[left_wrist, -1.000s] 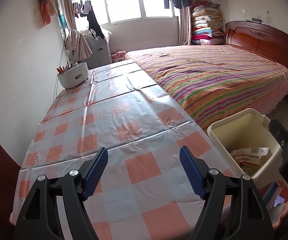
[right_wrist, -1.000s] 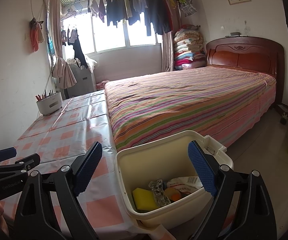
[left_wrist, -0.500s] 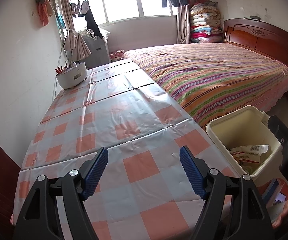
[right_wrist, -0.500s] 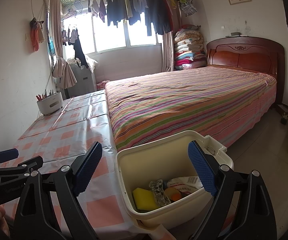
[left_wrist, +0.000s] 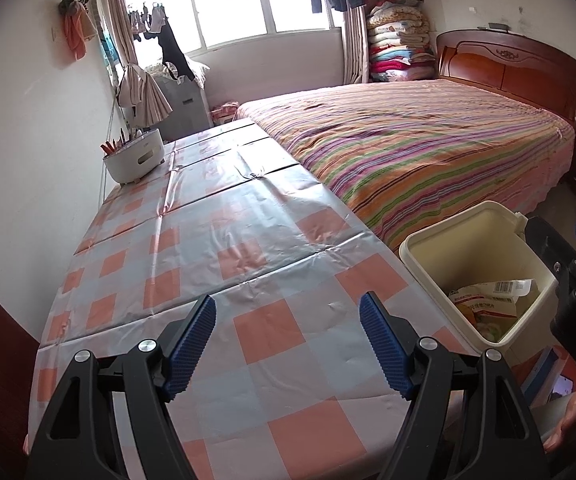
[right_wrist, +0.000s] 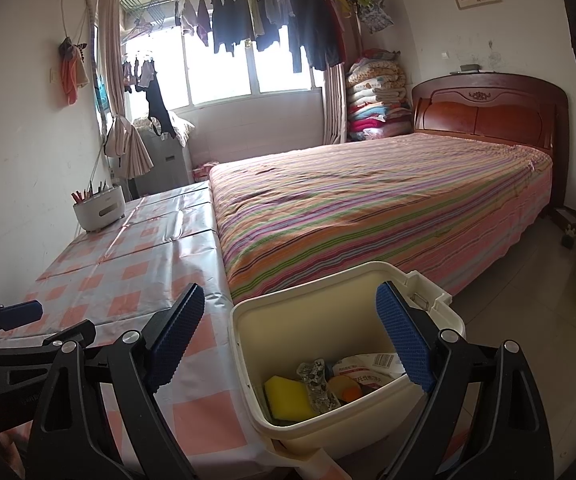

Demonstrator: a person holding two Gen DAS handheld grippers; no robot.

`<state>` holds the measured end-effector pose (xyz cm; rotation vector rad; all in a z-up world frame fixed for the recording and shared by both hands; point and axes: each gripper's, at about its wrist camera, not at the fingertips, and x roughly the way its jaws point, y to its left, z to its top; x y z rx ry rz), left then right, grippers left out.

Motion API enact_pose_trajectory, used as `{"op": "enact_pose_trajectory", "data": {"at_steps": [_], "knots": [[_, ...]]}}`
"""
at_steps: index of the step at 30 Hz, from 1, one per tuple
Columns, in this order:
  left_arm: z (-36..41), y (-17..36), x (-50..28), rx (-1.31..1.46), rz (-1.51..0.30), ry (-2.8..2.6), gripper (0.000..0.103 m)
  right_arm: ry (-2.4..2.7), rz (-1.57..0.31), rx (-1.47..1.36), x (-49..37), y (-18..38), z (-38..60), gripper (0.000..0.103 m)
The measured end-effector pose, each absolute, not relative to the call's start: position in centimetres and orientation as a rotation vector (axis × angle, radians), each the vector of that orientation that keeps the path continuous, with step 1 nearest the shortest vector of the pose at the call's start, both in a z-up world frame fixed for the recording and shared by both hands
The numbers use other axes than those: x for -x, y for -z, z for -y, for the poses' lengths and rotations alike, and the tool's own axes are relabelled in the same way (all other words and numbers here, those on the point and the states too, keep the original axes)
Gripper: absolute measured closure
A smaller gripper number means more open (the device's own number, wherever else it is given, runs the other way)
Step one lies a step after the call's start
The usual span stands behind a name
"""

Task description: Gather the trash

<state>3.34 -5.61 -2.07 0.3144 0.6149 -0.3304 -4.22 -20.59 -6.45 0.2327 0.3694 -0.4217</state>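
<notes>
Holding a yellow sponge and food wrapper, cream bin beside table, both jaws wide, empty.

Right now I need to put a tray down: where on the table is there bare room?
The checked table is bare from the left hand-held gripper to the white caddy at the far wall corner. The bin off its right edge is crowded: yellow sponge, wrappers.

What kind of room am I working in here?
Most likely a lived-in bedroom: a striped bed with wooden headboard, laundry hanging at the window, folded quilts stacked in the corner.
</notes>
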Motion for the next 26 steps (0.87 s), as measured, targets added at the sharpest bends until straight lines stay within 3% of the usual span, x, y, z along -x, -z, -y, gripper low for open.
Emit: {"op": "enact_pose_trajectory", "data": {"at_steps": [26], "knots": [[5.8, 1.9, -3.6, -0.306, -0.615, 0.35, 0.03, 0.395, -0.392, -0.249, 3.3, 6.8, 20.9, 0.016]]}}
